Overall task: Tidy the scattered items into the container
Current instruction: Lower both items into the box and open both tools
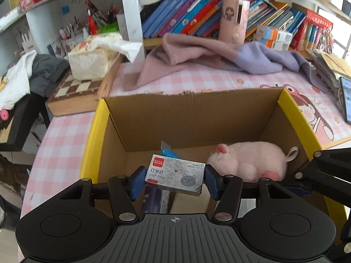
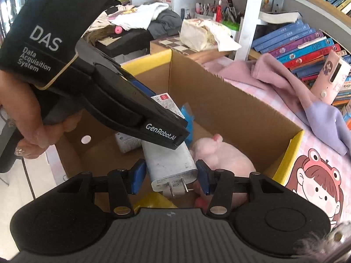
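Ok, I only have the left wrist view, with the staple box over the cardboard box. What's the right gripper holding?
Observer: The right gripper is shut on a white plug-in charger, prongs toward its camera.
Operator: Is it over the box too?
Observer: Yes, over the cardboard box opening, beside the pink plush toy.
Operator: What's under my staple box?
Observer: A small white package lies on the box floor below the left gripper and its staple box.
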Demonstrator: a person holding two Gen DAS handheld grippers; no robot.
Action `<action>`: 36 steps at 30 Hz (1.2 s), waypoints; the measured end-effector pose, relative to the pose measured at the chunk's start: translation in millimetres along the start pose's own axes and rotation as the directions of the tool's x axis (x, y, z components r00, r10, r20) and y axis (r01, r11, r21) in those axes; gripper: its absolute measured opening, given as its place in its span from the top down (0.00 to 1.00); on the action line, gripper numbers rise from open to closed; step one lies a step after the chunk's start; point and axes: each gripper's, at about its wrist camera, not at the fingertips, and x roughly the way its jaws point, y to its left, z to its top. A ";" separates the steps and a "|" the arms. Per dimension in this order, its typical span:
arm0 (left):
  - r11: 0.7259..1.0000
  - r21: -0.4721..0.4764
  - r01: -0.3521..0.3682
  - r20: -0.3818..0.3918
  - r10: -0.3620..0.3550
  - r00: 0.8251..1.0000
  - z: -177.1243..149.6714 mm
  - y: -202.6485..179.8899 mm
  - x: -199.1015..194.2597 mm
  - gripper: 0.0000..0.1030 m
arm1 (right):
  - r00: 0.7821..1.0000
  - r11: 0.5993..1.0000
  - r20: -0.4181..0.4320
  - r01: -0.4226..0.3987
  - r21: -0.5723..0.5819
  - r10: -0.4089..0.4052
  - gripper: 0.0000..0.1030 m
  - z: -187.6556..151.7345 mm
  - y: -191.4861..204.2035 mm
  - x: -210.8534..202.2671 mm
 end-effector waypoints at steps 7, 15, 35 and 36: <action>1.000 0.013 0.008 -0.014 -0.007 1.000 2.8 -3.4 2.1 0.40 | 1.000 1.000 -0.010 -0.017 0.011 0.017 0.53 0.4 -4.8 2.5; 1.000 -0.009 -0.007 0.116 0.008 0.993 2.6 -8.4 -29.9 0.24 | 0.997 1.000 0.079 -0.010 0.024 0.008 0.44 5.5 -8.8 -16.7; 0.996 -0.087 -0.037 0.393 0.069 0.917 -36.7 -15.9 -150.6 0.17 | 0.926 0.975 0.310 0.188 0.116 -0.216 0.43 -20.3 -5.6 -120.4; 0.996 -0.086 -0.036 0.402 0.068 0.913 -41.0 -18.4 -155.9 0.17 | 0.920 0.972 0.318 0.198 0.126 -0.229 0.43 -23.5 -4.2 -126.4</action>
